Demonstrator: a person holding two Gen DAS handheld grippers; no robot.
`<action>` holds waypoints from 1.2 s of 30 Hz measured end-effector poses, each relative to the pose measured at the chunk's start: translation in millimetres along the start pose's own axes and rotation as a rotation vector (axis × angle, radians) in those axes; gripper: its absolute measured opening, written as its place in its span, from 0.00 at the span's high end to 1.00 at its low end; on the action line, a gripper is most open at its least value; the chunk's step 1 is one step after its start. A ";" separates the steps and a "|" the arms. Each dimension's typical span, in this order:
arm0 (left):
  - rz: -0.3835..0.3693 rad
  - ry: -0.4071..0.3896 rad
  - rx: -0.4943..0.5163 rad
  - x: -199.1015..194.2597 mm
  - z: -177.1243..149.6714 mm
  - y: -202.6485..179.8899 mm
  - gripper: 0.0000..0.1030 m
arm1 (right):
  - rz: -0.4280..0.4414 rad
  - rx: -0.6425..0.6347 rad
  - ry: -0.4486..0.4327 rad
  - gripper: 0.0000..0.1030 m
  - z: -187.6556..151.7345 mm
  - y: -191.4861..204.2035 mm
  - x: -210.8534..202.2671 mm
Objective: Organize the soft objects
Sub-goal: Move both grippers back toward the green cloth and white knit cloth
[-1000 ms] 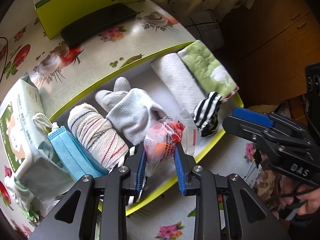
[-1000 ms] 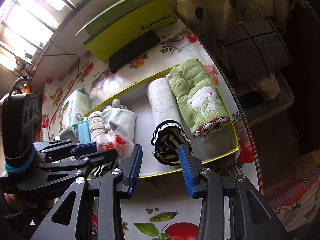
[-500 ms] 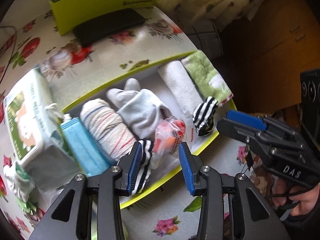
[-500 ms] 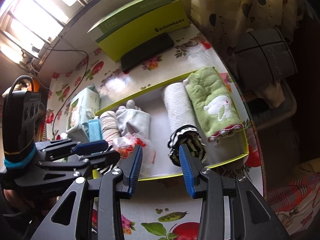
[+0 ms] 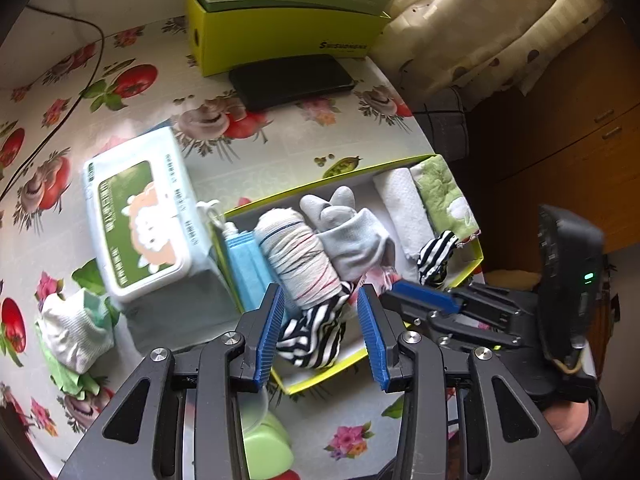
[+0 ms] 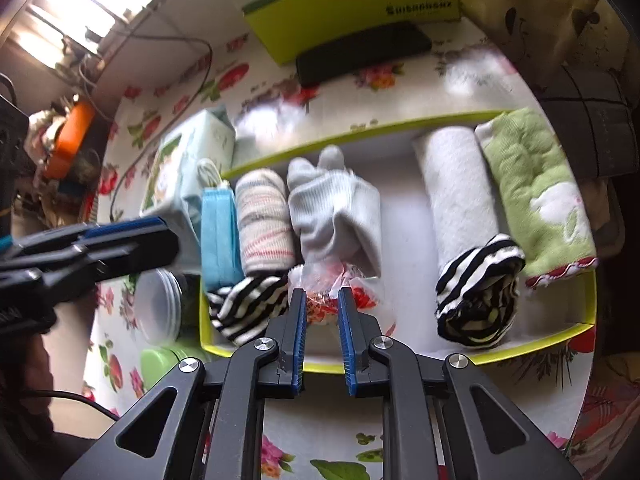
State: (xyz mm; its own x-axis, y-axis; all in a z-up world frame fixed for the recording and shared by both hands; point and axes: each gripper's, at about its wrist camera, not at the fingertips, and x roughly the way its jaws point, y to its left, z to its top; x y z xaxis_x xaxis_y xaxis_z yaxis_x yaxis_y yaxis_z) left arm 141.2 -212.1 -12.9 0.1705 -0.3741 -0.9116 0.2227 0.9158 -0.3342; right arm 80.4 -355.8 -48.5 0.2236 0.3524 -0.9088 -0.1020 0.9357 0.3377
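Resting between the right hand-held gripper (image 6: 322, 300) fingers: plastic packet (image 6: 332, 280).

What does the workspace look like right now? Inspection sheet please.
Surface: floral tablecloth.
Job's things: yellow-green tray holds blue face masks, striped rolled cloth, grey sock, white towel roll, green rabbit towel, two black-and-white striped socks, plastic bag.
Clutter: wipes pack, green box, black case, crumpled cloth.
Grippers: left gripper open; right gripper narrowed around the plastic bag.
Cables: black cable.
Surroundings: curtain, wooden cabinet.
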 end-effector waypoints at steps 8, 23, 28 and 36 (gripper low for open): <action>0.005 -0.015 -0.009 -9.6 -6.9 5.8 0.62 | -0.001 0.007 0.016 0.85 -4.1 0.6 -6.7; 0.069 -0.092 0.004 -48.4 -19.5 14.0 0.62 | -0.006 -0.057 -0.088 0.62 4.9 45.3 -60.5; 0.083 -0.105 -0.021 -57.5 -29.0 26.1 0.62 | 0.004 -0.077 -0.090 0.61 2.6 58.6 -61.1; 0.095 -0.120 -0.056 -68.1 -42.8 40.7 0.62 | 0.019 -0.109 -0.070 0.58 -0.9 78.9 -59.0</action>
State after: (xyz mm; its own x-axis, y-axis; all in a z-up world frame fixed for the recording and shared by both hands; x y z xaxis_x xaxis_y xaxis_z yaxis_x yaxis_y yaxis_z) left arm 97.6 -143.1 25.4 0.3020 -0.2970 -0.9059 0.1467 0.9534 -0.2637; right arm 58.3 -302.8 31.5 0.2878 0.3735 -0.8819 -0.2104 0.9230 0.3222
